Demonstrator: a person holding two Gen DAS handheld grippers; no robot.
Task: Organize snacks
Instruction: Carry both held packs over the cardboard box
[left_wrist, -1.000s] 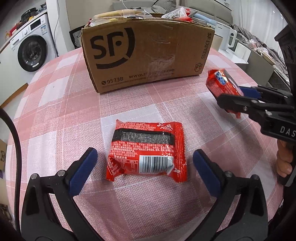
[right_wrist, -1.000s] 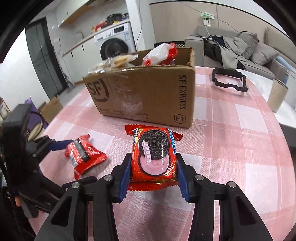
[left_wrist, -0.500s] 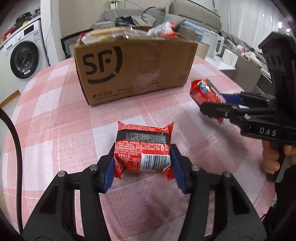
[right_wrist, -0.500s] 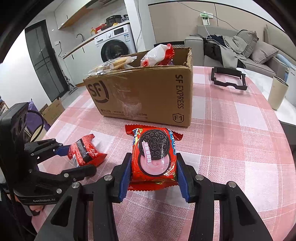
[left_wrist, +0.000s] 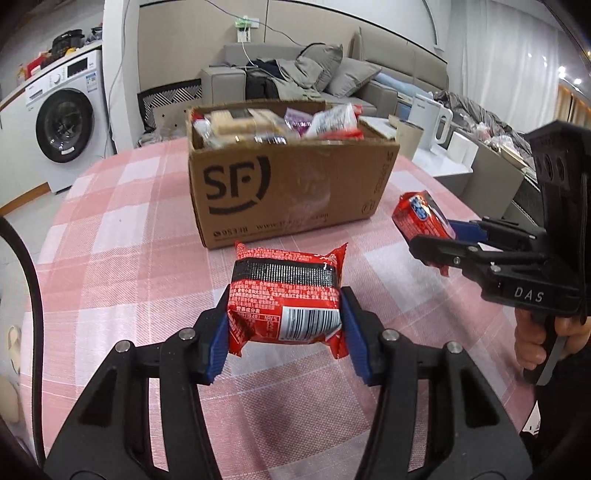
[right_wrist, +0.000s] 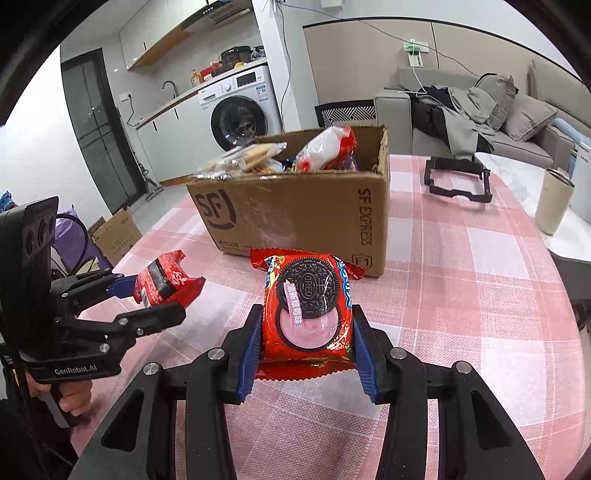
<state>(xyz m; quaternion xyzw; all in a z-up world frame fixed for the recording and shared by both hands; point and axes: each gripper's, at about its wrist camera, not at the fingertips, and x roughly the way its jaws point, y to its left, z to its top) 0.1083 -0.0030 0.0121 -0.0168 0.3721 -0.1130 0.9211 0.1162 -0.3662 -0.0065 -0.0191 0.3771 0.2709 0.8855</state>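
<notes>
Left gripper (left_wrist: 283, 325): closed on the red barcode packet (left_wrist: 286, 299), its blue pads pressing the packet's two sides; the packet is raised clear of the table.
Right gripper (right_wrist: 306, 345): closed on the red Oreo packet (right_wrist: 306, 310), pads against both side edges, cookie picture facing up, packet also held above the cloth.
Cardboard box (left_wrist: 291, 184): open-topped, marked SF, standing on the table beyond both grippers; packets of biscuits and other snacks are heaped inside, some rising above the rim.
Table (left_wrist: 122, 236): round, covered in pink and white check cloth.
Black frame (right_wrist: 457, 179): lying flat on the cloth to the right of the box, well apart from it.
Beige tumbler (right_wrist: 553, 201): upright, at the right edge of the right wrist view.
Background: washing machine (left_wrist: 64, 127) left, grey sofa (left_wrist: 332, 79) behind the box.
</notes>
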